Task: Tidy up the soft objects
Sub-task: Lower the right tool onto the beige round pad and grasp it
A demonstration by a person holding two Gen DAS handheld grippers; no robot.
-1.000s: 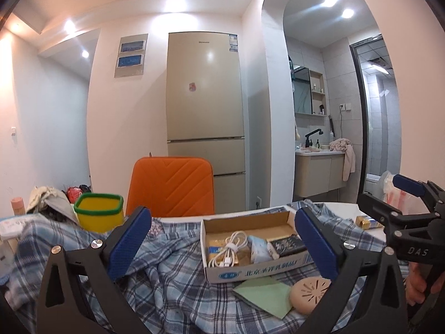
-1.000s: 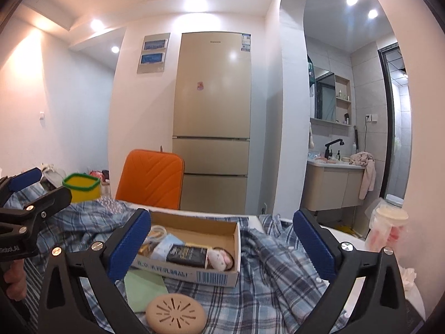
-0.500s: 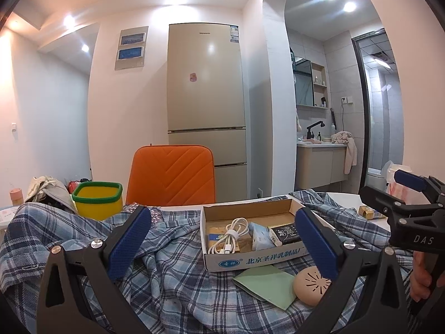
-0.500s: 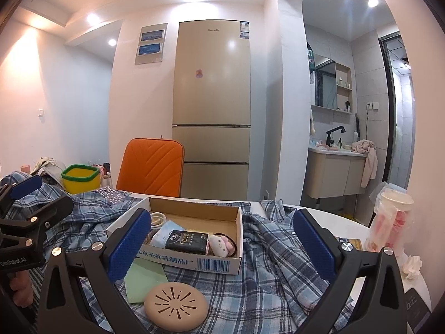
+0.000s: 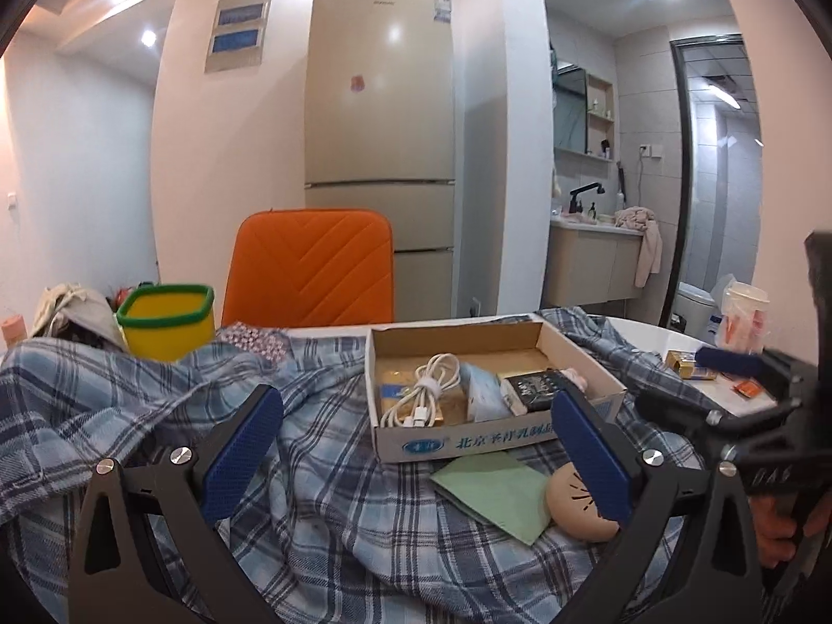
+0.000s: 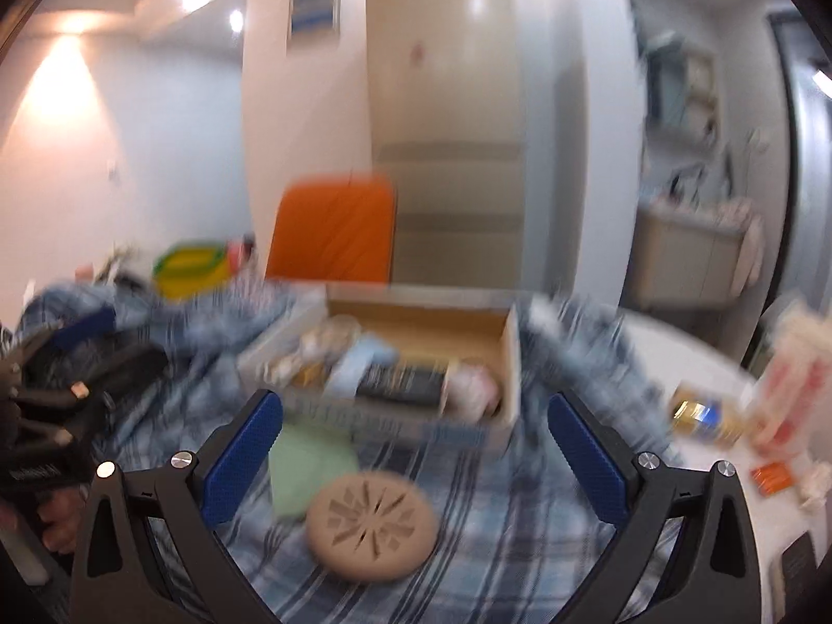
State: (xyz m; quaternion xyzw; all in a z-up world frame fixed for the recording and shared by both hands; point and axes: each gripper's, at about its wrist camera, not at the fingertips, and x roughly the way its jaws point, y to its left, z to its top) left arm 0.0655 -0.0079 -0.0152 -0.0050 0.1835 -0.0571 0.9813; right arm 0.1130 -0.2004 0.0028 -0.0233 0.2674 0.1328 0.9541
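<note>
the left gripper (image 5: 416, 442) hangs over the plaid shirt (image 5: 322, 468), its blue pads wide apart and holding nothing. the right gripper (image 6: 416, 442) is likewise spread and bare, though its view is blurred. each gripper shows at the edge of the other's view, with a hand on its handle.

the shirt lies rumpled across the table (image 5: 645, 333), covering most of it from the near edge to the far side. on the shirt, nearest the grippers, a round beige disc (image 6: 372, 525) with slits lies flat, touching a green cloth (image 5: 494, 489) just to its left. right behind them a shallow cardboard box (image 5: 483, 437) sits on the shirt. inside it a coiled white cable (image 5: 424, 390) lies on a yellow packet at the left, a pale blue pack sits in the middle, and a black packet (image 5: 535, 382) is to the right with something pink at the right end.

on the bare table to the right sit a small gold box (image 5: 686, 364) and a bagged cup (image 5: 743, 317). past the shirt's far left stands a yellow tub (image 5: 166, 322) with a green rim. beyond the table are an orange chair (image 5: 312, 270) and a beige fridge (image 5: 379, 114).
</note>
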